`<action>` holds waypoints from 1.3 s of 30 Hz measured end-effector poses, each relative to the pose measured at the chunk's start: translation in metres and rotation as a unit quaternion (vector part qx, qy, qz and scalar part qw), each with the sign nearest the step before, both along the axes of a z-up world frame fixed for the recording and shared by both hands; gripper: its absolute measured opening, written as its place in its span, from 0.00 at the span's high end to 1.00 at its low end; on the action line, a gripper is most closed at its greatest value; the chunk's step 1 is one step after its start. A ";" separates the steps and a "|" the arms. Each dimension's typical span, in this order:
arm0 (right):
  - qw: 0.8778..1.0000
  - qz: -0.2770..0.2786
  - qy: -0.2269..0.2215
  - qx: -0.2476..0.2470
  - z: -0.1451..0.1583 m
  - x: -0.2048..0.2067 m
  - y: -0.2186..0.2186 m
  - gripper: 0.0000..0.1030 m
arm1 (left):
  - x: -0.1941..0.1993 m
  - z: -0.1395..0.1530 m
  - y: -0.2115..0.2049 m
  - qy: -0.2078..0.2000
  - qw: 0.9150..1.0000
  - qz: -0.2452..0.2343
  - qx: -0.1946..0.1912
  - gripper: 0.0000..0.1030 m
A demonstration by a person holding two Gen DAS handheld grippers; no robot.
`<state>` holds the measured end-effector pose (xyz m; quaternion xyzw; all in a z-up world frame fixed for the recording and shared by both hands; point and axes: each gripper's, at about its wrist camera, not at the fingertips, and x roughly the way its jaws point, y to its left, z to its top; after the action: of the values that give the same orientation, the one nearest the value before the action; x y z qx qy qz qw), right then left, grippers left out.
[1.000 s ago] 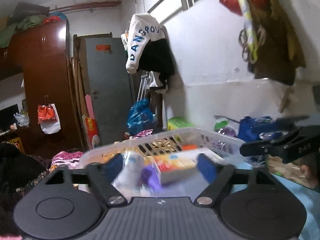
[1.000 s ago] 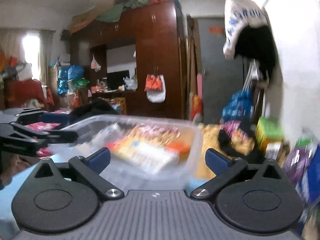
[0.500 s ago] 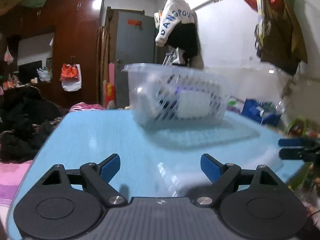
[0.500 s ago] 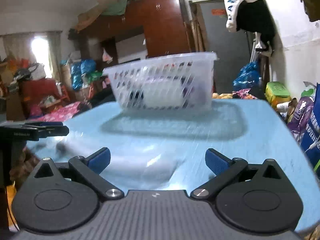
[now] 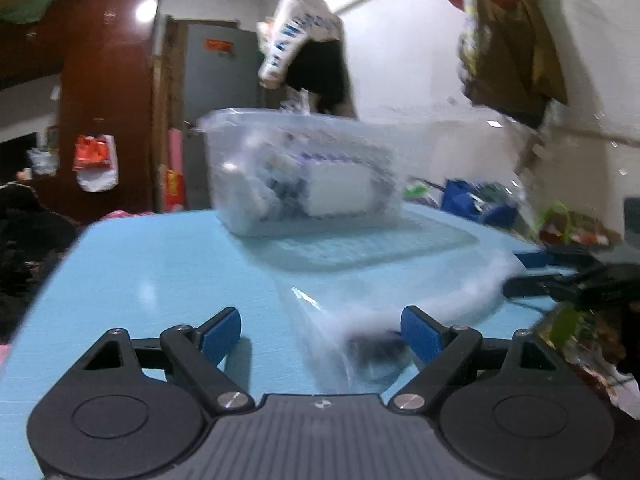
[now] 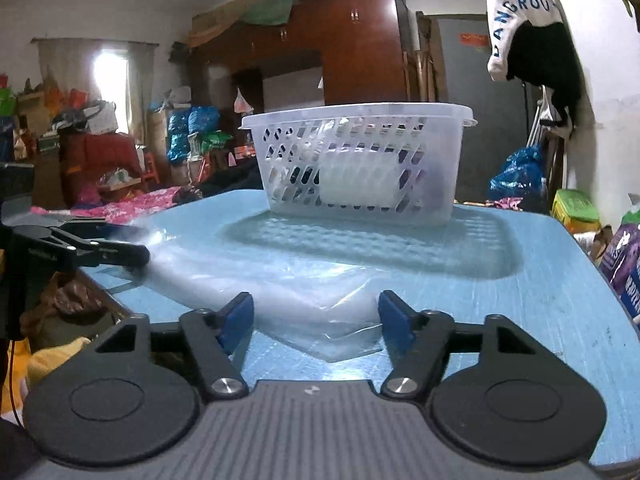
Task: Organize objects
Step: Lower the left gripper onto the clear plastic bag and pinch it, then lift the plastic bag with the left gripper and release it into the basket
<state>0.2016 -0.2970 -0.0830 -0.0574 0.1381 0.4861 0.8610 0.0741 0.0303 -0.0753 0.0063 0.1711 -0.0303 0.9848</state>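
Observation:
A clear plastic basket (image 6: 360, 168) with several packets inside stands on the far part of the blue table (image 6: 540, 280); it also shows blurred in the left wrist view (image 5: 304, 172). A clear plastic bag (image 6: 280, 284) lies flat on the table in front of it, also seen in the left wrist view (image 5: 360, 320). My right gripper (image 6: 316, 320) is open, low over the bag's near edge. My left gripper (image 5: 320, 332) is open, with the bag between its fingers. In the right wrist view the left gripper's fingers (image 6: 116, 254) touch the bag's left end.
The table's left edge (image 6: 108, 292) drops to clutter and cloth below. Bags and boxes (image 6: 576, 208) crowd the floor at the right. A wardrobe (image 6: 352, 48) and hanging clothes (image 6: 528, 28) stand behind the table.
Both grippers dropped from above the basket down to table level and drew back. The plastic bag now lies between their fingers. The right gripper's jaws have narrowed slightly.

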 end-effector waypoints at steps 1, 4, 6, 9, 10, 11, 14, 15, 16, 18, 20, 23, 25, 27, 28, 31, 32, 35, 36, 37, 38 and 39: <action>1.000 0.000 -0.004 -0.002 0.000 -0.001 0.000 0.36 | 0.004 -0.003 -0.008 -0.002 1.000 0.003 0.019 0.13; 1.000 0.001 -0.008 -0.001 -0.001 0.001 -0.002 0.49 | 0.006 -0.002 -0.011 -0.009 1.000 -0.008 0.013 0.39; 1.000 0.002 -0.006 0.001 -0.002 0.003 -0.004 0.54 | 0.006 0.000 -0.012 -0.008 1.000 -0.010 0.012 0.49; 1.000 0.002 -0.007 0.003 -0.002 0.005 -0.005 0.62 | 0.004 -0.001 -0.011 -0.013 1.000 -0.017 0.006 0.55; 1.000 0.003 -0.007 0.004 -0.001 0.005 -0.005 0.66 | 0.005 -0.001 -0.010 -0.013 1.000 -0.021 0.000 0.58; 1.000 0.004 -0.006 0.005 -0.001 0.006 -0.005 0.67 | 0.004 0.000 -0.008 -0.013 1.000 -0.026 -0.009 0.63; 1.000 0.011 0.000 0.007 -0.001 0.008 -0.006 0.70 | 0.005 0.001 -0.006 -0.017 0.999 -0.028 -0.014 0.67; 1.000 0.010 -0.001 0.006 -0.001 0.008 -0.006 0.70 | 0.005 0.002 -0.007 -0.019 0.999 -0.028 -0.013 0.68; 1.000 0.009 -0.003 0.006 0.000 0.008 -0.005 0.72 | 0.004 0.001 -0.007 -0.020 0.999 -0.030 -0.014 0.68; 1.000 0.015 0.001 0.009 0.000 0.009 -0.005 0.76 | 0.003 0.001 -0.006 -0.022 0.999 -0.033 -0.018 0.71; 1.000 0.017 0.001 0.010 0.000 0.008 -0.005 0.79 | 0.004 0.002 -0.003 -0.023 0.999 -0.034 -0.023 0.72; 1.000 0.017 -0.002 0.015 0.001 0.007 -0.006 0.81 | 0.004 0.003 -0.003 -0.027 0.999 -0.034 -0.025 0.73; 1.000 0.015 -0.004 0.018 0.002 0.006 -0.007 0.81 | 0.003 0.004 -0.001 -0.029 0.999 -0.035 -0.027 0.73; 1.000 0.013 -0.005 0.022 0.004 0.006 -0.009 0.82 | 0.004 0.006 -0.001 -0.034 0.998 -0.035 -0.030 0.74; 1.000 0.012 -0.006 0.024 0.006 0.006 -0.010 0.82 | 0.004 0.008 -0.002 -0.036 0.998 -0.036 -0.030 0.74; 0.999 0.008 -0.009 0.030 0.011 0.006 -0.012 0.82 | 0.006 0.014 -0.003 -0.045 0.998 -0.038 -0.029 0.75; 0.999 0.007 -0.009 0.032 0.013 0.008 -0.012 0.82 | 0.007 0.016 -0.003 -0.049 0.998 -0.039 -0.030 0.76; 0.999 0.004 -0.011 0.037 0.021 0.011 -0.013 0.82 | 0.012 0.024 -0.002 -0.056 0.997 -0.040 -0.031 0.77; 0.999 0.003 -0.014 0.038 0.024 0.011 -0.012 0.82 | 0.015 0.026 -0.001 -0.057 0.997 -0.041 -0.033 0.77; 0.999 0.002 -0.017 0.039 0.028 0.013 -0.012 0.82 | 0.016 0.030 0.000 -0.060 0.997 -0.042 -0.033 0.78; 0.999 0.000 -0.020 0.040 0.032 0.014 -0.011 0.82 | 0.019 0.034 0.000 -0.063 0.997 -0.042 -0.033 0.78; 0.999 0.000 -0.022 0.042 0.037 0.016 -0.011 0.82 | 0.021 0.038 0.001 -0.066 0.996 -0.042 -0.033 0.78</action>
<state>0.2178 -0.3077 -0.0464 -0.0314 0.0989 0.4898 0.8656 0.0954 0.0310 -0.0371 -0.0168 0.1043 -0.0771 0.9914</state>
